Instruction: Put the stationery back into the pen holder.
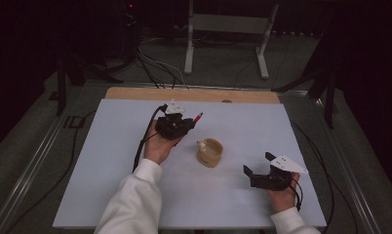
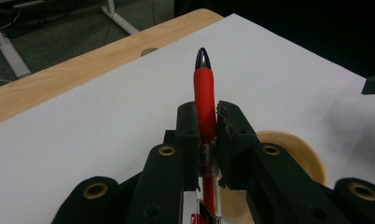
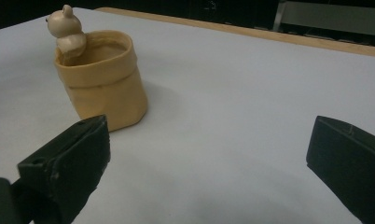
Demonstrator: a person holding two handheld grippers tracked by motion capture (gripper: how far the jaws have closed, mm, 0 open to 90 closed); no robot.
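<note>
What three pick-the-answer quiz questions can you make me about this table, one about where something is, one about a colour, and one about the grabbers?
1. Where is the cup?
A. between the two grippers
B. on the floor
C. on the wooden strip

2. What colour is the pen?
A. blue
B. red
C. green

3. How are the right gripper's fingers?
A. wide apart, holding nothing
C. squeezing the cup
B. squeezing the pen

Answers:
1 A: in the high view the cup sits on the white board between the left gripper and the right one.
2 B: its grip is red, with a silver tip.
3 A: there is bare board between them.
</note>
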